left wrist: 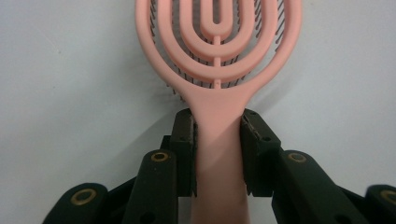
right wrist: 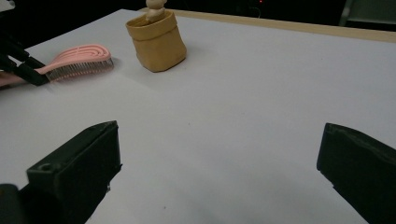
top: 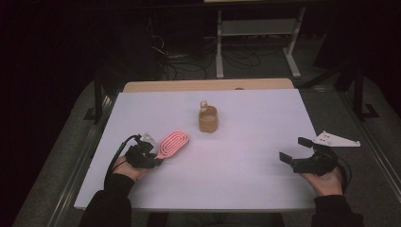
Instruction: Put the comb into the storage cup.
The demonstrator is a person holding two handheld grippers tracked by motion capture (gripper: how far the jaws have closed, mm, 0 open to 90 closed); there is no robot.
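A pink hairbrush (top: 173, 143) with a looped, vented head lies bristles down on the white table (top: 236, 142) at the left. My left gripper (top: 152, 158) is shut on its handle; in the left gripper view both jaws press the pink hairbrush (left wrist: 219, 135) neck from either side. The right gripper (top: 294, 149) rests near the table's right edge, jaws wide apart with nothing between them. From the right gripper view the hairbrush (right wrist: 77, 61) sits far left, with the left gripper (right wrist: 28, 72) holding it.
A small tan pouch-like holder (top: 208, 118) with a pale object sticking out of it stands upright at the table's middle back, also the tan holder (right wrist: 156, 42) in the right gripper view. A wooden strip (top: 208, 85) borders the far edge. Cables and a rack sit beyond.
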